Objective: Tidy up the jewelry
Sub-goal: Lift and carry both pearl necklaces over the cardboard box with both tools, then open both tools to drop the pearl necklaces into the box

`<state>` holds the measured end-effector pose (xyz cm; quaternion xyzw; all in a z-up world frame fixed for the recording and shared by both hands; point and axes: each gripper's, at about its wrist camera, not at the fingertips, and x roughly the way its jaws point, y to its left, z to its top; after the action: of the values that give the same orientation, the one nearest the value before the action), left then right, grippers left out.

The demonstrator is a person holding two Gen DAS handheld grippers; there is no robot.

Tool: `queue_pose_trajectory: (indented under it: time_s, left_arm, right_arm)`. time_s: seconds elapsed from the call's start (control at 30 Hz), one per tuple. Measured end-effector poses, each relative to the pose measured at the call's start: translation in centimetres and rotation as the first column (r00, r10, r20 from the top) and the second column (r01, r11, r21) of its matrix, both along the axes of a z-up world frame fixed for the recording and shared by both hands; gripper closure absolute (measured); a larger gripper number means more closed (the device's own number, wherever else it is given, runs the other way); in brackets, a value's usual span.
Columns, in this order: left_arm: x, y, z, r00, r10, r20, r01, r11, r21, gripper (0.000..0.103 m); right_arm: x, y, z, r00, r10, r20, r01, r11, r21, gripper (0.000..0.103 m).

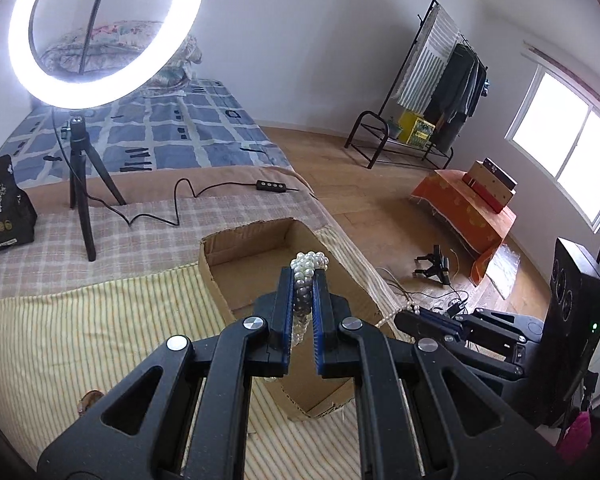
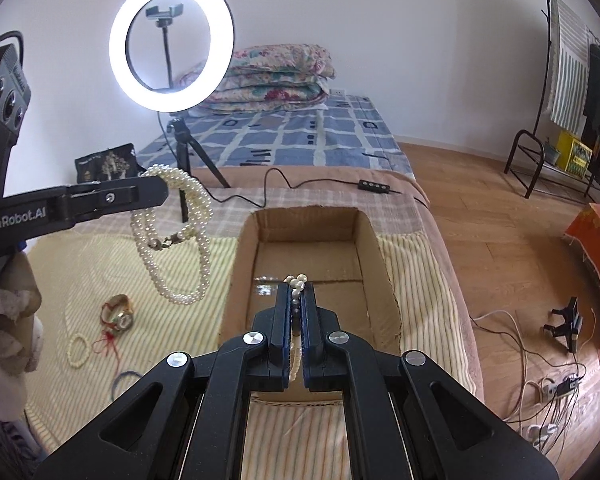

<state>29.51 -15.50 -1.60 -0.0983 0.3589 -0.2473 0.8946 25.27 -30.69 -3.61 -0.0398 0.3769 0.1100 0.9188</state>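
Observation:
My left gripper [image 1: 305,276] is shut on a multi-strand pearl necklace [image 1: 309,264], held above the open cardboard box [image 1: 236,240] on the bed. In the right wrist view the left gripper [image 2: 156,192] holds the necklace [image 2: 180,240] with its loops hanging left of the box [image 2: 244,248]. My right gripper [image 2: 296,286] is shut on a thinner pearl strand [image 2: 295,280] over the box's near end. It shows in the left wrist view [image 1: 404,318] with pearls [image 1: 388,320] trailing at the box's right side.
A watch with red cord [image 2: 118,314], a small bead bracelet [image 2: 79,350] and a blue hair tie [image 2: 126,380] lie on the striped cloth [image 2: 80,280]. A ring light on a tripod [image 2: 172,60], its cable [image 2: 276,178] and a black bag [image 2: 106,162] stand behind.

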Motion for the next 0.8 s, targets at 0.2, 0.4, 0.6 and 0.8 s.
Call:
queue_pose_trajectory:
  time_s: [0.2, 0.4, 0.6, 0.8]
  left_arm:
    - [2.0, -2.6, -2.3, 0.999, -0.018, -0.035, 0.018, 1.000, 0.007, 0.097]
    - [3.2, -4.1, -4.5, 0.997, -0.016, -0.071, 0.018, 0.999, 0.039, 0.097]
    - [4.0, -4.3, -5.5, 0.996, -0.008, -0.089, 0.013, 0.998, 0.055, 0.097]
    - [4.0, -3.9, -5.4, 0.997, 0.013, -0.070, -0.007, 0.997, 0.078, 0.095]
  right_arm:
    - [0.6, -1.5, -1.9, 0.999, -0.016, -0.038, 0.016, 1.000, 0.004, 0.100]
    - [1.2, -2.1, -3.3, 0.997, -0.021, -0.075, 0.022, 1.000, 0.013, 0.100]
    - [1.4, -2.1, -4.4, 0.995, -0.017, -0.102, 0.017, 1.000, 0.003, 0.100]
    - [1.0, -1.6, -4.6, 0.994, -0.003, -0.107, 0.001, 1.000, -0.017, 0.071]
